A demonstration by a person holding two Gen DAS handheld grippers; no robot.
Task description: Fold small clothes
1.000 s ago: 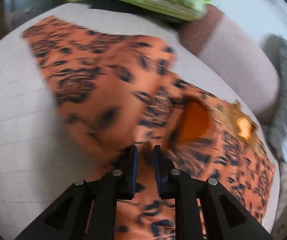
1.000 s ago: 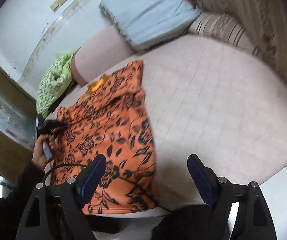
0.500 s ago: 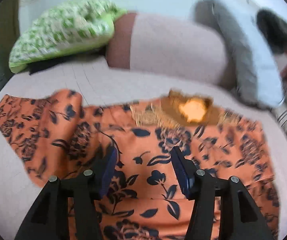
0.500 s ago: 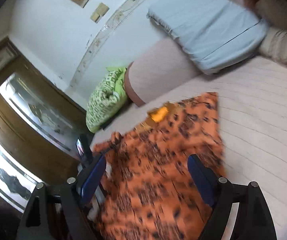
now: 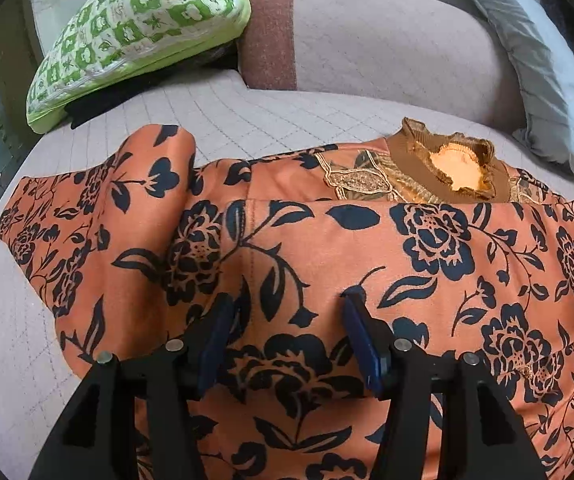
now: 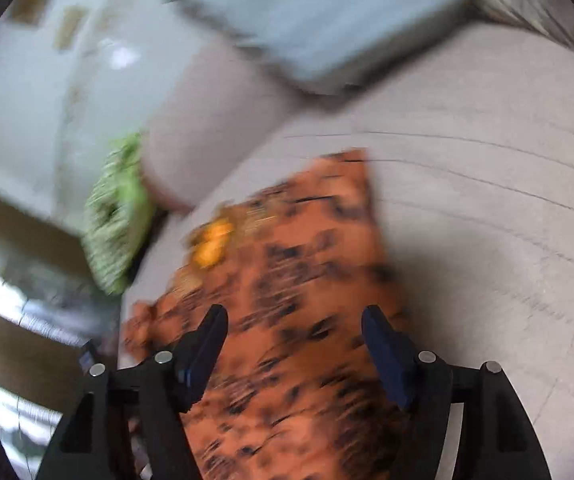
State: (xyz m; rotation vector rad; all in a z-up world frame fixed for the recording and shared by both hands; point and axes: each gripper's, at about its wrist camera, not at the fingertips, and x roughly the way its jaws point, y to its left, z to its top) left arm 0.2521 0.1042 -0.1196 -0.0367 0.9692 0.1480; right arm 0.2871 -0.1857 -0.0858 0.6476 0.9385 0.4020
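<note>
Left tongs [image 5: 285, 312] open, empty, right tongs [image 6: 295, 320] closing, empty, orange top [image 5: 367, 240] blurred in right view

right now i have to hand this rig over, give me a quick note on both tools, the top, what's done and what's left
Left tool: open, nothing gripped, jaws just above the orange floral top; it has just let go and opened.
Right tool: open, empty, over the top's near end; jaws have just been closing a little. Its view is blurred.
Top: spread on the quilted bed, collar toward the bolster. Green pillow and grey pillow lie beyond it.
Done: one sleeve appears folded in over the body.
Left: the sleeve still out to the side, then the remaining folds.
</note>
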